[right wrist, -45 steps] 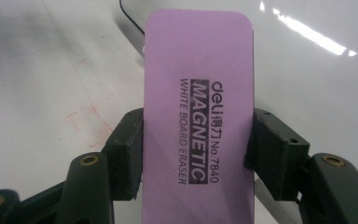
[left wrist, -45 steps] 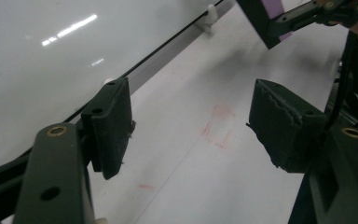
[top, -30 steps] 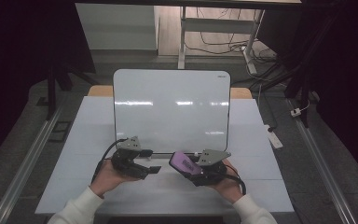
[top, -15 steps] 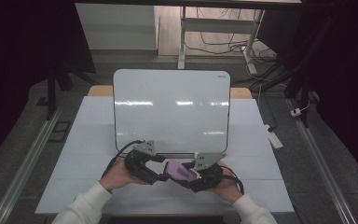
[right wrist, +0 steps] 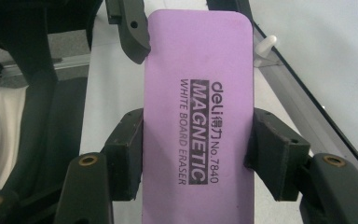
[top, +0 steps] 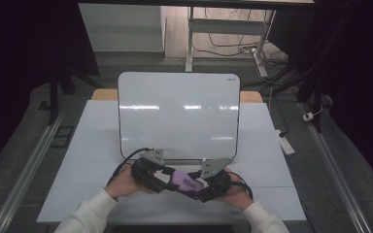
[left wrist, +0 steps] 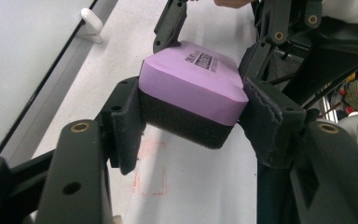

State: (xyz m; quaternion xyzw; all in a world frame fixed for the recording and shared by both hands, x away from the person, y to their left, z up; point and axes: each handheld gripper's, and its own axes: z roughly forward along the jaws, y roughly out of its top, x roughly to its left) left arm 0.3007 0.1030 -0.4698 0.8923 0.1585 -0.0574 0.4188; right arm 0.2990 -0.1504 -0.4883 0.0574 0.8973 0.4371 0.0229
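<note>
At the six o'clock edge of the white worktop point(top: 77, 145), a person's two hands meet over a purple whiteboard eraser point(top: 183, 180). The right hand-held gripper point(right wrist: 195, 154) is clamped across the eraser's printed middle, its pads pressing both long sides. The left hand-held gripper point(left wrist: 191, 123) faces it from nine o'clock, its jaws drawn in against the sides of the eraser's other end; it appears to be gripping too, though the contact on its right pad is hard to confirm. The eraser hangs just above the worktop, held between the two.

It looks light: a soft foam body over a dark felt sole. The foam should give slightly under the pads, so a moderate squeeze across the narrow sides ought to hold without slipping. The felt face is best left untouched.

Towards twelve o'clock a blank whiteboard point(top: 178, 111) stands propped.
</note>
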